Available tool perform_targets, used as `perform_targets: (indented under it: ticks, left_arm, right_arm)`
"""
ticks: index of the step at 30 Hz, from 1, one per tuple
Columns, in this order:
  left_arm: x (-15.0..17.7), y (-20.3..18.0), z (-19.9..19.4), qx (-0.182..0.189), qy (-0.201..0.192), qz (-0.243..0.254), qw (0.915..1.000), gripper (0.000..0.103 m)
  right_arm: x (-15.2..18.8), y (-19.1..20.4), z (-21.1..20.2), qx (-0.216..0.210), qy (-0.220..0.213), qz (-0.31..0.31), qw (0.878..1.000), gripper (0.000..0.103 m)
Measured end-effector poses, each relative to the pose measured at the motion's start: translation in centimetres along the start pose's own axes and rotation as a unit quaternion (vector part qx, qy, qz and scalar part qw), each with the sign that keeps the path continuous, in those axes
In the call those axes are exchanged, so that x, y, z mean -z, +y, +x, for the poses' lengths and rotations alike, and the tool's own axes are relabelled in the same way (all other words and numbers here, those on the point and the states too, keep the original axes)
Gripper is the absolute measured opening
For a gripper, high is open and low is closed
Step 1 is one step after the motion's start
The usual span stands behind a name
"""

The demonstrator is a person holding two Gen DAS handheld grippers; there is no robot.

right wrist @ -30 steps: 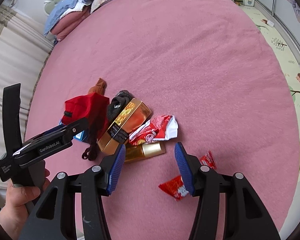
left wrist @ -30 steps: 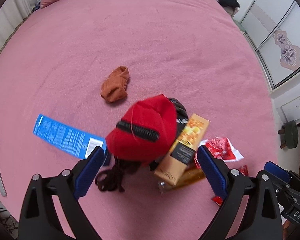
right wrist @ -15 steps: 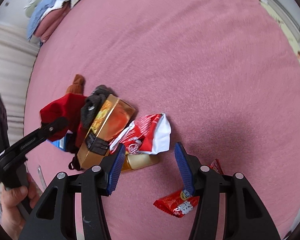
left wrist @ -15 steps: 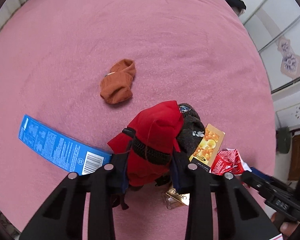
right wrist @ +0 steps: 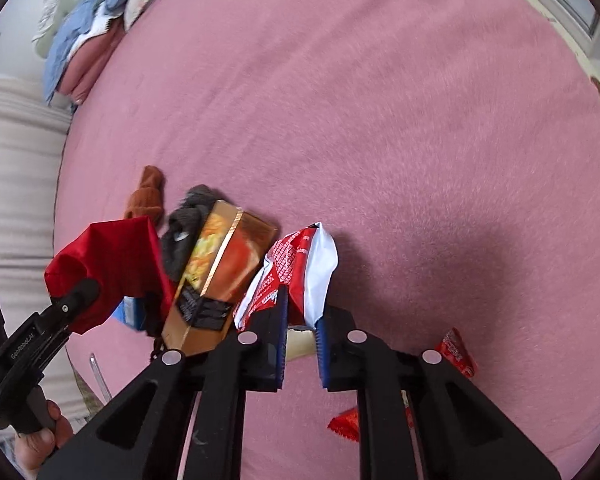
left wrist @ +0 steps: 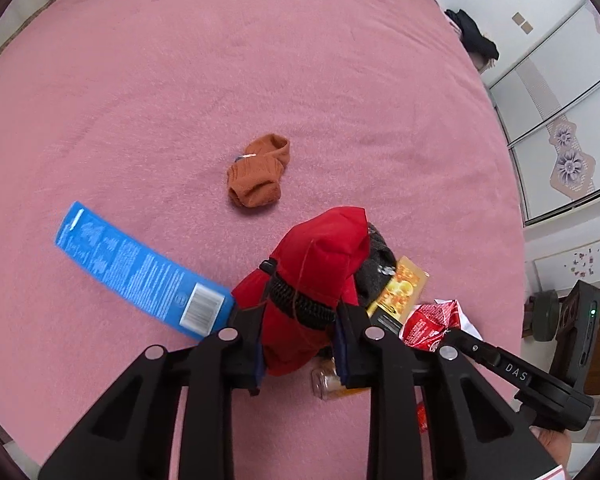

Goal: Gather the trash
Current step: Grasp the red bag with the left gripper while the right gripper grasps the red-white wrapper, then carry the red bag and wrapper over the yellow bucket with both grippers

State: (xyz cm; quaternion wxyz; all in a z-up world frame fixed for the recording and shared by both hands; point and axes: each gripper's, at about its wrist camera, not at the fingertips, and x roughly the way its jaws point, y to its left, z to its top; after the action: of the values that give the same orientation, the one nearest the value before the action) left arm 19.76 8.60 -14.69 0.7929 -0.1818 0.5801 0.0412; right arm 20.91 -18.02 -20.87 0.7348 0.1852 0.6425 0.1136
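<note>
The left gripper is clenched on the red cloth, and the right gripper is clenched on the red wrapper. Both lie in one small pile near the near edge of the pink bed: the gold box leans between them, a dark sock sits behind it, a small bottle lies under the pile, and the blue box touches the red cloth on its left. The orange sock lies apart, farther away. Two small red packets stay loose on the right. The risk is that the pile is tangled: if the cloth is lifted, it may drag the dark sock and tip the gold box, and the wrapper is thin, so it may tear or slip from the pads. The cloth also looks like clothing, not trash, so it may be the wrong thing to collect. Compared with one second ago, both jaws have just been closing, the left from wide open around the cloth, the right from half open above the wrapper, and now each has its thing between the pads. The right gripper has also come lower, close to the pile.
</note>
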Motion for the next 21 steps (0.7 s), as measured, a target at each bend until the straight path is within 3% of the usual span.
perform_targets:
  ticks: [10, 21]
  left_arm:
    - [2.8, -2.0, -6.8, 0.027, -0.038, 0.008, 0.9989, 0.024]
    - [8.2, -7.0, -11.6, 0.051, -0.042, 0.05, 0.9966, 0.024]
  right_arm:
    - [2.7, 1.2, -7.1, -0.018, -0.039, -0.056, 0.998, 0.012]
    - [7.7, -3.3, -14.7, -0.008, -0.086, -0.037, 0.996, 0.012]
